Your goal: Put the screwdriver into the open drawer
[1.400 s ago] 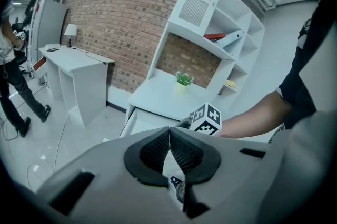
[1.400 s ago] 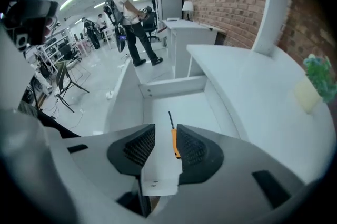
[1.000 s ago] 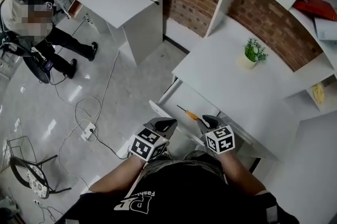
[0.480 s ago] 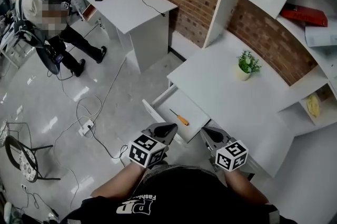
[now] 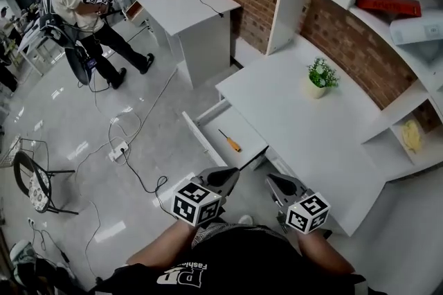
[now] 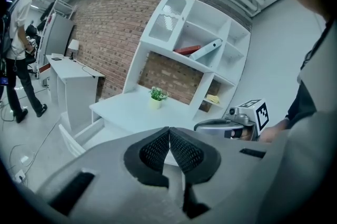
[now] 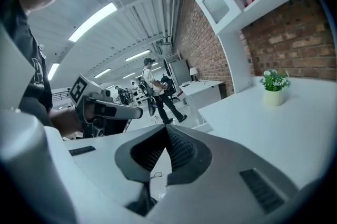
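Observation:
An orange-handled screwdriver [image 5: 229, 141] lies inside the open white drawer [image 5: 201, 141] of the white desk [image 5: 304, 127] in the head view. Both grippers are held close to my body, well short of the drawer. My left gripper [image 5: 228, 178] is shut with nothing between its jaws, and its jaws [image 6: 169, 131] meet at the tips in the left gripper view. My right gripper [image 5: 274, 183] is also shut and empty; its pads touch in the right gripper view [image 7: 166, 131]. Each gripper shows in the other's view, the right one [image 6: 231, 125] and the left one [image 7: 105, 110].
A small potted plant [image 5: 318, 76] stands on the desk below white wall shelves [image 5: 387, 16]. A second white table [image 5: 183, 6] stands further back. Cables and a power strip [image 5: 118, 148] lie on the glossy floor, a chair [image 5: 31, 183] at left. A person [image 5: 76, 16] stands at the far left.
Both grippers have drawn back from the drawer toward my body and risen. The screwdriver stays in the drawer. The right gripper's jaws, open a second ago beside the screwdriver, are now shut.

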### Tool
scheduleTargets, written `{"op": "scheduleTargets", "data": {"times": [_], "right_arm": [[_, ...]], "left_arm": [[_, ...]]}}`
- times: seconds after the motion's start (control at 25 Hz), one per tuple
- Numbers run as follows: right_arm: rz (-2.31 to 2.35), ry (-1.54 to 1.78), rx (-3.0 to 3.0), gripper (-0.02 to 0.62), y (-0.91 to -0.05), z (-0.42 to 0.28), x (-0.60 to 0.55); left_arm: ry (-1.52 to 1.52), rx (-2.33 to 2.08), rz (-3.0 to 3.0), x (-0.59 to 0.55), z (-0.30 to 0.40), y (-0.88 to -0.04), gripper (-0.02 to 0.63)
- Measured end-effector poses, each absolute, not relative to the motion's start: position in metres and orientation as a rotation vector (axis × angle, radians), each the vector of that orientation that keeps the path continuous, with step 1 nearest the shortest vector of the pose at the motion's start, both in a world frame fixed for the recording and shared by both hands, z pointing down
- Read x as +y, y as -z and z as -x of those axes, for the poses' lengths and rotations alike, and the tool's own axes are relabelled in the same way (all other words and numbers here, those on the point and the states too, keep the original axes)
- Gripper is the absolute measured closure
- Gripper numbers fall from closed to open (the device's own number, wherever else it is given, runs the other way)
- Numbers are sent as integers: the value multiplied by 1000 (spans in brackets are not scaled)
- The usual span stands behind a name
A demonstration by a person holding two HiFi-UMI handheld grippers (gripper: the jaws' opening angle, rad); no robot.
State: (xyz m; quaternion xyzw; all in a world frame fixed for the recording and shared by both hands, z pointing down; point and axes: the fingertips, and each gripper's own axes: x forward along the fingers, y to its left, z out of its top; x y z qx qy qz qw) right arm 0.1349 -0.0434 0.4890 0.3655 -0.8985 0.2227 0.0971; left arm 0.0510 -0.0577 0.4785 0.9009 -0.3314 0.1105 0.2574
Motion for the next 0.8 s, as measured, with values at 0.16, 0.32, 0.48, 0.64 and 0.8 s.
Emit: {"op": "scheduleTargets", "data": {"times": [0.16,0.32,0.48,0.64,0.8], "right_arm": [[-1083,-717,-2658,591,-498,-149,-30],[-1128,-729,-2626,592,-496,-157,-24],[-1196,-742,-2594,592,-492,-155,-28],[-1242,-746,-2586,592,-485,-141,-33],[-1287,-773,-2587,592,-483,-122,-35]], "left_arm": [[-313,-933,-2432,-41,-54,-480,588],[-353,-915,-2433,-35,-52,-481,588],[-417,-880,-2487,-42,-49,-475,588],[-446,-843,-2516,-48,-35,-469,588],[-467,-801,-2520,-49,-18,-473,588]]}}
